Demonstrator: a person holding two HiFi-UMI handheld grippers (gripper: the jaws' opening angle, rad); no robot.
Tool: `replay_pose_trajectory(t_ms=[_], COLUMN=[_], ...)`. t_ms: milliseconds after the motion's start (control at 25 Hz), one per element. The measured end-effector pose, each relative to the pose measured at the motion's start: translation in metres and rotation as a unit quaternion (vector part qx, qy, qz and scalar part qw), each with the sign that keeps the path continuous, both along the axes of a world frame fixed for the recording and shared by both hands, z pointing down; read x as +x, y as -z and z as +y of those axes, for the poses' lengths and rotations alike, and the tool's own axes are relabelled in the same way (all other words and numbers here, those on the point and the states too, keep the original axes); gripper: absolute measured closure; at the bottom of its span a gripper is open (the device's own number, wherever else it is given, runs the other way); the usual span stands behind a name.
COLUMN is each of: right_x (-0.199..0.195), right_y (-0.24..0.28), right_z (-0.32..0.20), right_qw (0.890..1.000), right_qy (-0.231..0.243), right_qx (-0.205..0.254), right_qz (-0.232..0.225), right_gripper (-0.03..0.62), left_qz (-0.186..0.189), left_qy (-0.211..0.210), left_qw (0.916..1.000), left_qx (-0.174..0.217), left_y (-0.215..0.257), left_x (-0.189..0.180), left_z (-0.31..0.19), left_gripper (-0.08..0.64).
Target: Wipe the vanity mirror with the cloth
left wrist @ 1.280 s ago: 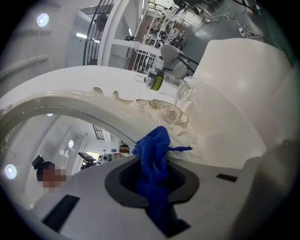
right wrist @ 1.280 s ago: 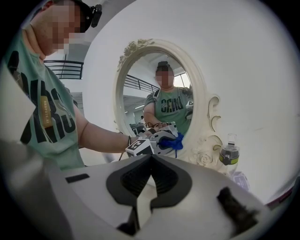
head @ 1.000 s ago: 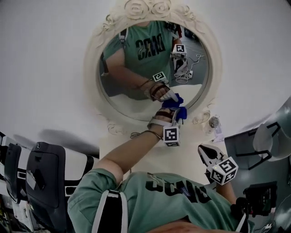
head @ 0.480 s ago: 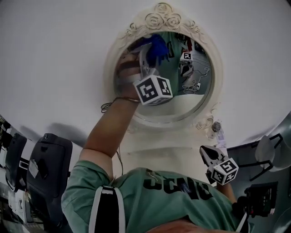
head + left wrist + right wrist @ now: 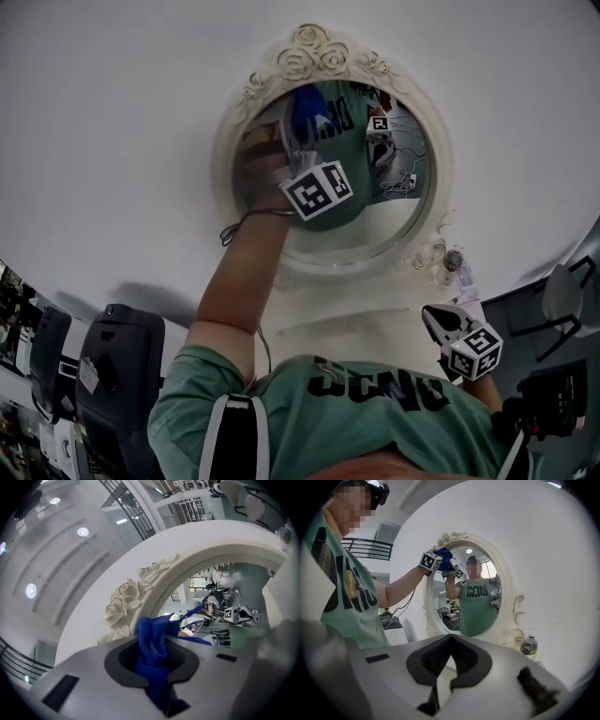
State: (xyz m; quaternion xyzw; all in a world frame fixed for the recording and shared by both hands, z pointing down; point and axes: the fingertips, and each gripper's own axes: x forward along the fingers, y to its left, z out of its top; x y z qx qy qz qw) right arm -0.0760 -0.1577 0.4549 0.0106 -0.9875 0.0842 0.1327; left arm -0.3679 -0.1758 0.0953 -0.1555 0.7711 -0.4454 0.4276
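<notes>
The oval vanity mirror (image 5: 398,220) in its cream rose-carved frame (image 5: 319,52) leans against a white wall. My left gripper (image 5: 298,131) is raised to the upper left of the glass, shut on a blue cloth (image 5: 307,114) that presses against the mirror. In the left gripper view the cloth (image 5: 152,653) is bunched between the jaws, right beside the frame's roses (image 5: 124,602). From the right gripper view the mirror (image 5: 466,597), the cloth (image 5: 444,557) and the person's arm show at a distance. My right gripper (image 5: 450,660) is shut on nothing and hangs low at the right (image 5: 439,322).
A small bottle (image 5: 454,262) stands on the white vanity top (image 5: 356,323) at the mirror's lower right, also seen as the bottle (image 5: 528,644). A black chair (image 5: 117,375) is at the left, dark furniture (image 5: 553,309) at the right. A thin cable trails from the left wrist.
The left gripper has carried the cloth from the mirror's lower edge up to the upper left of the glass. The right gripper has stayed low at the right.
</notes>
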Motion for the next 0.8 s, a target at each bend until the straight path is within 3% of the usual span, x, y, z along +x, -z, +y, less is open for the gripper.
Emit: replay_pose_trajectory(t_ms=[200,400,640,720,800], right_x=[-0.005,0.004,0.021,0.024,0.025], right_y=[-0.001,-0.024,-0.046,-0.051,-0.054], right_z=[-0.002,-0.004,-0.013,-0.016,-0.018], right_qw=[1.000,1.000,0.998,0.998,0.997], right_qy=[0.005,-0.005,-0.033,-0.040,-0.044], right_qx=[0.007,-0.010,-0.032,-0.036,-0.041], right_qz=[0.000,0.019,0.040,0.043,0.045], right_gripper=[0.588,0.588,0.588,0.588,0.588], left_qz=[0.007,0.030,0.037,0.051,0.092], left_qy=[-0.045,-0.103,-0.143,-0.151,-0.158], left_qw=[0.9983,0.9851,0.9510,0.9337,0.9097], left_qx=[-0.036,-0.135,-0.272,-0.321,-0.373], left_y=[-0.031,-0.165,-0.327,-0.377,-0.427], left_x=[0.021,0.054,0.108,0.119,0.126], left_z=[-0.021,-0.065,-0.122,-0.133,-0.135], left_gripper=[0.500,0.500,0.497,0.491,0.491])
